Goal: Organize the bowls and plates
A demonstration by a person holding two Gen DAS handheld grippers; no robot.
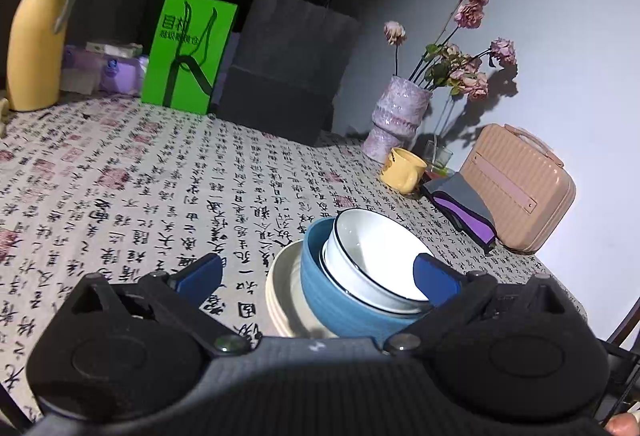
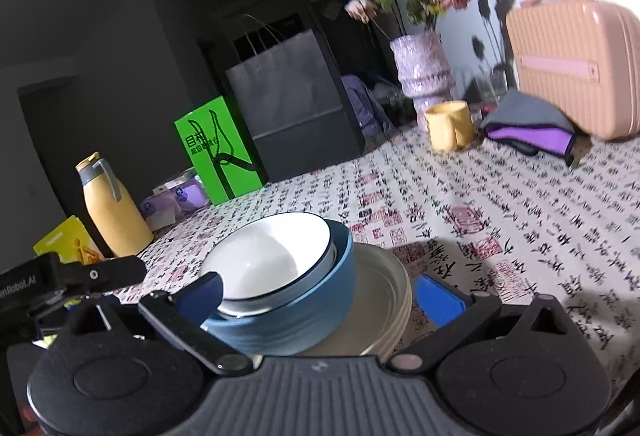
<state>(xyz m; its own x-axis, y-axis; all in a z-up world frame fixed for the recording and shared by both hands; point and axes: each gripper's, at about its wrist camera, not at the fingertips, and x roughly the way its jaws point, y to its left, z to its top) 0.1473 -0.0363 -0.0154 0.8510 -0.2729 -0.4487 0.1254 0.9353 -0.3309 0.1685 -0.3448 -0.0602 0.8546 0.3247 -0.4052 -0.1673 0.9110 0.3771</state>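
Open jaws astride stacked bowls point(image 2: 280, 276)

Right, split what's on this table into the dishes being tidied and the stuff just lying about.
Part of the job:
white bowl
blue bowl holding it
cream plates stacked underneath

Just lying about:
yellow flask
green box
grey paper bag
vase of dried roses
yellow mug
pink case
grey-and-purple cloth

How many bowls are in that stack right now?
2 visible: a white bowl nested inside a blue bowl, which sits on the cream plates. Another bowl could be hidden beneath the white one.
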